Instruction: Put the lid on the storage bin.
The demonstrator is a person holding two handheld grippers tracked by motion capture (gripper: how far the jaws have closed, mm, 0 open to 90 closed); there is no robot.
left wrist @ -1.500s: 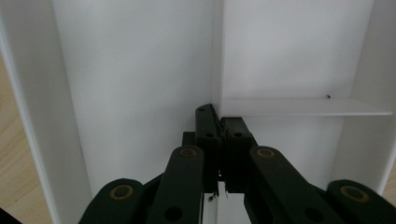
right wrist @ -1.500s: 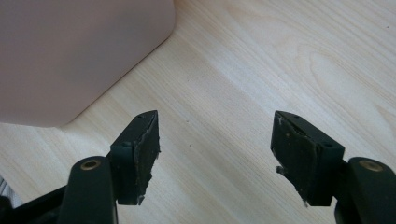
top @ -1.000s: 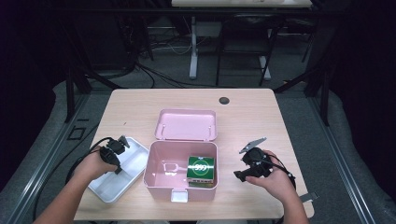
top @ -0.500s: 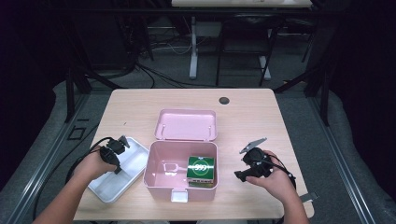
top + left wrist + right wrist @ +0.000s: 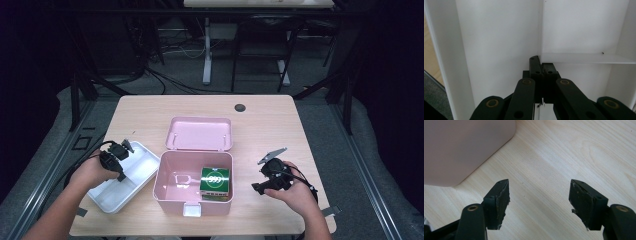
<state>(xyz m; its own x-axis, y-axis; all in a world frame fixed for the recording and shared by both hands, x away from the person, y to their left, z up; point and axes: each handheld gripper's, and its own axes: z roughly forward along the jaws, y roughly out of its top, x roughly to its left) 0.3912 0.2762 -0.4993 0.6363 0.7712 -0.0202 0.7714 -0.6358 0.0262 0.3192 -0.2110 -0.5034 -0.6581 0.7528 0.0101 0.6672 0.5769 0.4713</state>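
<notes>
No visible change over the last second: both hands hold position, so no step looks under way. Left gripper point(image 5: 120, 150) sits in the white tray point(image 5: 142, 165), jaws fully closed on the tray's thin divider point(image 5: 584, 58). Right gripper point(image 5: 539, 202) hovers over bare table point(image 5: 260, 125), jaws wide, empty. Beyond, open pink box point(image 5: 172, 187) holds a green pack point(image 5: 216, 180).

**Where everything sat on the table**

We found the open box point(image 5: 194, 192) near the table's point(image 5: 280, 120) front edge, its lid point(image 5: 200, 134) lying back behind it. Inside, a carton point(image 5: 215, 181) sat in the right half. Left of the box lay a divided tray point(image 5: 125, 180), with the left gripper point(image 5: 117, 152) over it. The right gripper point(image 5: 267, 177) was right of the box, above bare tabletop.
</notes>
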